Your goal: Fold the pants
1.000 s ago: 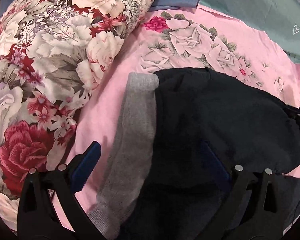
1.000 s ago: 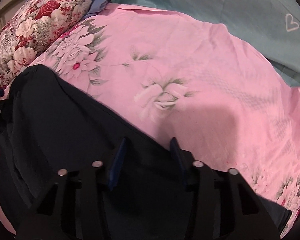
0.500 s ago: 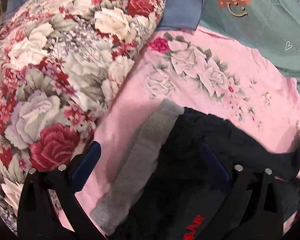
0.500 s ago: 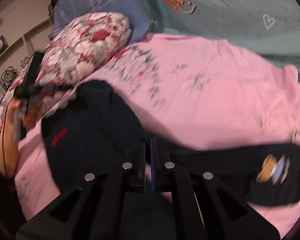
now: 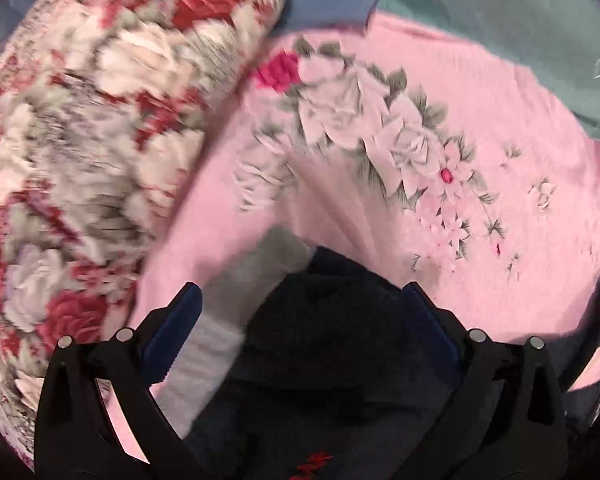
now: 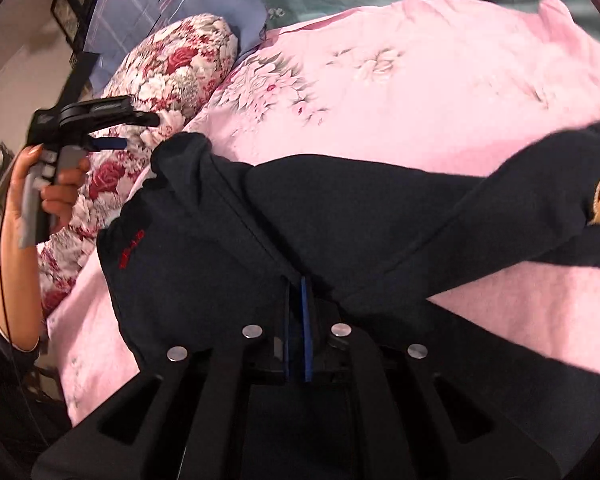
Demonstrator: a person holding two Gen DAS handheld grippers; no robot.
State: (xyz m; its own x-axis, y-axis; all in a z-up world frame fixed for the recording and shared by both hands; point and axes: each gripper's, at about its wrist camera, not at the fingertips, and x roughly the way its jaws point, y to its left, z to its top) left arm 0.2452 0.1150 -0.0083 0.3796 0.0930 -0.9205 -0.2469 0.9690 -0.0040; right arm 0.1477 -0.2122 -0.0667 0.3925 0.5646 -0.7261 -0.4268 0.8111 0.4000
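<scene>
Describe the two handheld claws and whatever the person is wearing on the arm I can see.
Both claws are matte black plastic with blue finger pads and round silver rivets: left claw, right claw. The left one has a grey handle and a thin black cable running down the wrist. A dark sleeve covers the forearm.

My right gripper [image 6: 297, 300], jaws apart over the dark pants [image 6: 228, 240] a second ago, clamped down on a fold of them and dragged it across the pink sheet [image 6: 420, 92]; my left gripper [image 5: 300, 320] lifted away, so the pants shrank below it.
</scene>
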